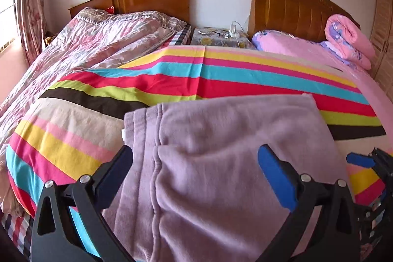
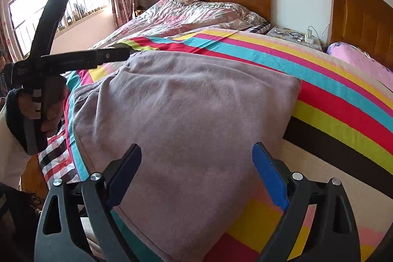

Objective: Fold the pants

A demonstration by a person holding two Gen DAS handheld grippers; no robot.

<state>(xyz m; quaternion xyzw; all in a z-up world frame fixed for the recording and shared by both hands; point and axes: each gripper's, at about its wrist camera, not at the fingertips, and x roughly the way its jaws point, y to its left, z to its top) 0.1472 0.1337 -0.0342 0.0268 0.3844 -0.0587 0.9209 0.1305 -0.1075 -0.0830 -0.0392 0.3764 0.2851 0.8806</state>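
No brand or label is readable on the mauve fleece pants [image 2: 186,114]; faint print on the left gripper's body in the right wrist view is too blurred to make out. The pants lie folded on the striped blanket [image 1: 221,75], their folded edge toward twelve o'clock, with bare blanket beyond it and at three o'clock. The left gripper [image 1: 196,163] and the right gripper [image 2: 196,163] both hang over the pants with jaws spread wide, nothing pinched.
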